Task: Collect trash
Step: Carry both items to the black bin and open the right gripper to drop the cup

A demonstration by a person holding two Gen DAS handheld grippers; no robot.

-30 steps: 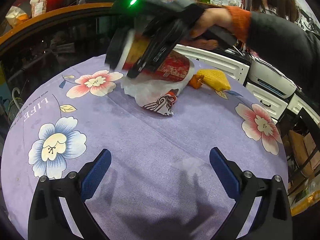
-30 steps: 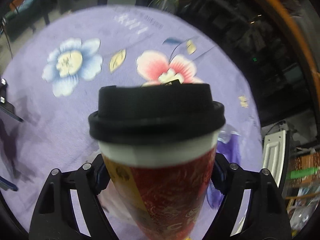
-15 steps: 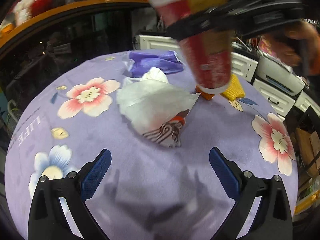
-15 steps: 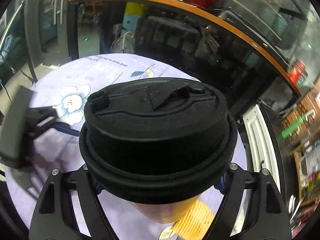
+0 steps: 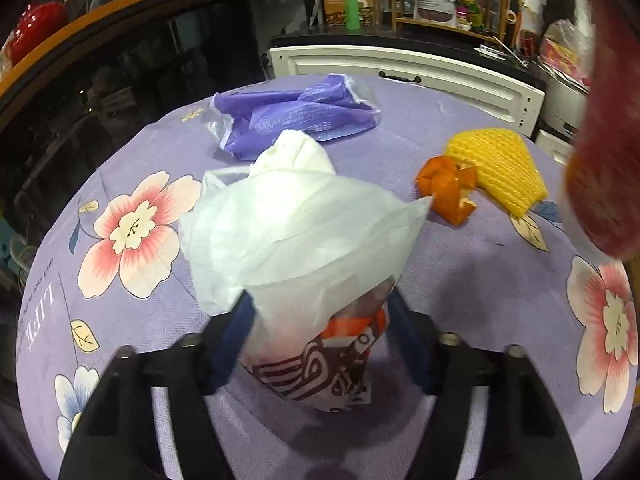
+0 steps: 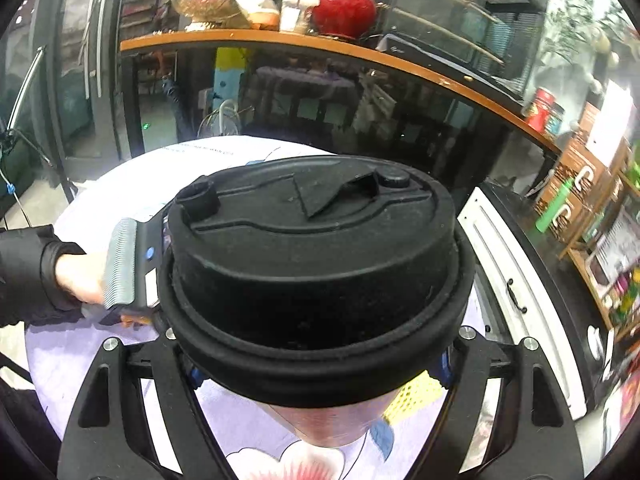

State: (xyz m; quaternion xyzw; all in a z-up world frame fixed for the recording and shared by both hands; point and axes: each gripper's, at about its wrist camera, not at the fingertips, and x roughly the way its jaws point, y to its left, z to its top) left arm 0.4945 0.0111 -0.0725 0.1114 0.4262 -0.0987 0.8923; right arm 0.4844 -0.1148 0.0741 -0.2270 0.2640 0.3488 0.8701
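A crumpled white plastic bag (image 5: pixel 304 240) with a brown and orange print lies on the purple flowered tablecloth (image 5: pixel 480 300). My left gripper (image 5: pixel 320 336) is closing around the bag's near end, and its blue pads (image 5: pixel 236 336) touch both sides. My right gripper (image 6: pixel 316 364) is shut on a red paper coffee cup with a black lid (image 6: pixel 316 272), held up above the table. The same cup (image 5: pixel 608 120) shows as a red blur at the right edge of the left wrist view. A person's hand (image 6: pixel 76 276) holds the left gripper.
A purple plastic bag (image 5: pixel 296 116) lies at the table's far side. Orange peel (image 5: pixel 448 188) and a yellow foam net (image 5: pixel 500 168) lie to the right. A white cabinet (image 5: pixel 400 76) and a dark glass counter with an orange rim (image 6: pixel 320 48) stand beyond the table.
My left gripper moved forward to the white bag and narrowed its jaws around it. My right gripper lifted the cup off to the right and tilted it upright.
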